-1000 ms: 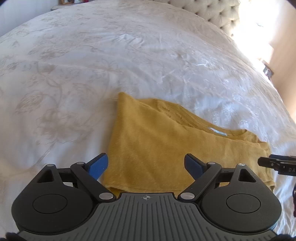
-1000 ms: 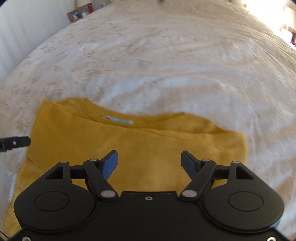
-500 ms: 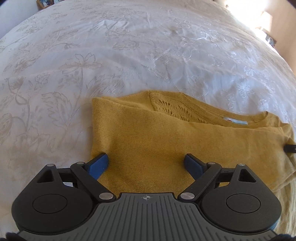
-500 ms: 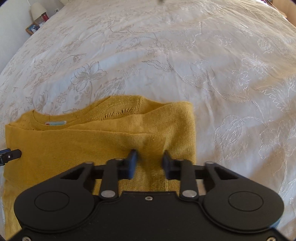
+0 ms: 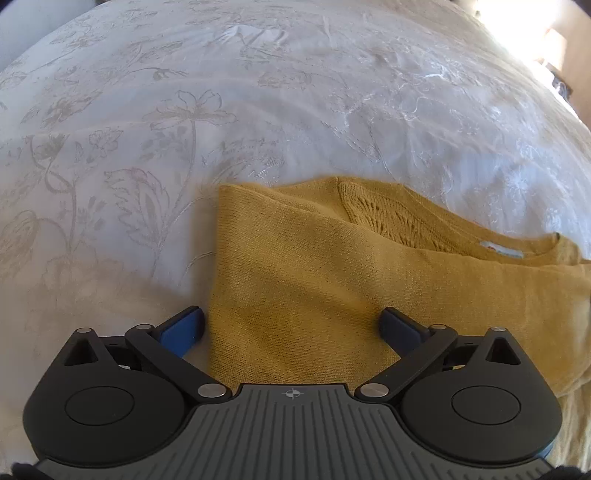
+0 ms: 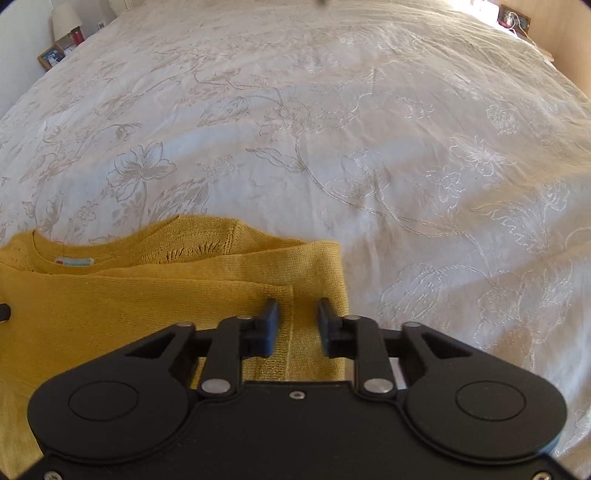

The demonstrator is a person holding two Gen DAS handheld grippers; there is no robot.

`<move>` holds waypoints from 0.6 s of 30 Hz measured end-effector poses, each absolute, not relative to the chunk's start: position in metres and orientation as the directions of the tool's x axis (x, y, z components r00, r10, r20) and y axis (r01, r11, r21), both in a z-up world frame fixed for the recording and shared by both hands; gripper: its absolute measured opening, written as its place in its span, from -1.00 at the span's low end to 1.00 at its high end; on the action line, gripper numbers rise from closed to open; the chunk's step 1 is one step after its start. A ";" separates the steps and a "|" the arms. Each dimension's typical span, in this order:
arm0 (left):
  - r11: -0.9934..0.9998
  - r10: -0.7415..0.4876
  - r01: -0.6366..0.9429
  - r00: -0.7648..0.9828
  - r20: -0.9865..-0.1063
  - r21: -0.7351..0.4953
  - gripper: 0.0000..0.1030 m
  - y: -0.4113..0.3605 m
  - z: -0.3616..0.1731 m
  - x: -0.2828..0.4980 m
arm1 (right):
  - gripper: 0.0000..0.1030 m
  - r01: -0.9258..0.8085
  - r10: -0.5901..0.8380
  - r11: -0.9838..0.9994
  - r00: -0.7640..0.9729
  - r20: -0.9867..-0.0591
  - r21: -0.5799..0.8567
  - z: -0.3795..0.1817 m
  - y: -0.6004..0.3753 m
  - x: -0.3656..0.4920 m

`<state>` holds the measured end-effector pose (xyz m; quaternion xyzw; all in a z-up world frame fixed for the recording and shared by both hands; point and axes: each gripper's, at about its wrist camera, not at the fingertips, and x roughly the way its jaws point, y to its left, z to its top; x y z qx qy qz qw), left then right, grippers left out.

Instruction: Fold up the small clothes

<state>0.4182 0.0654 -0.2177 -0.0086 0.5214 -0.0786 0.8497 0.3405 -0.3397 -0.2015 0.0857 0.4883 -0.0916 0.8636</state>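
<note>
nearest in the left wrist view, the left hand-held gripper (image 5: 291, 326) has its jaws opening to their widest. it straddles the near left corner of the yellow knit top (image 5: 332, 291), one blue finger (image 5: 183, 328) on the bedspread just off the cloth's edge, the other on the knit. nothing is pinched. in the right wrist view, the right hand-held gripper (image 6: 295, 325) stands at a middling gap with jaws opening. it sits over the top's right end, where a vertical seam (image 6: 290, 325) runs between the fingers, the pads apart from the cloth.

the top lies flat on the white embroidered bedspread (image 6: 332, 147), already doubled lengthwise, its neckline label (image 6: 75, 262) showing at the far edge.

judging from this, the step in hand is gripping both near corners for the next fold. to do it well, each gripper should go low enough to catch every layer at the edge, not just the upper one, and close squarely. then both ends should lift evenly so the far edge stays put and the seam stays straight.

further off are a lamp (image 6: 64, 22) and a picture frame (image 6: 51, 57).
</note>
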 end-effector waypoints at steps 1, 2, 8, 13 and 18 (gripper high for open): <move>0.988 -0.141 0.121 0.447 -0.883 -0.097 1.00 0.068 -0.213 0.415 | 0.32 0.253 -0.073 0.965 0.516 -0.853 0.071 -0.197 -0.341 0.334; 0.988 -0.143 0.123 0.453 -0.880 -0.097 1.00 0.071 -0.209 0.411 | 0.39 0.265 -0.069 0.961 0.522 -0.850 0.084 -0.194 -0.342 0.328; 0.983 -0.172 0.140 0.471 -0.865 -0.119 1.00 0.089 -0.179 0.366 | 0.66 0.315 -0.036 0.937 0.517 -0.855 0.151 -0.176 -0.336 0.278; 0.978 -0.193 0.156 0.452 -0.871 -0.136 1.00 0.106 -0.171 0.316 | 0.68 0.311 -0.013 0.936 0.495 -0.869 0.164 -0.170 -0.315 0.225; 0.970 -0.220 0.188 0.402 -0.889 -0.155 1.00 0.119 -0.181 0.261 | 0.70 0.309 0.015 0.934 0.469 -0.883 0.180 -0.171 -0.294 0.169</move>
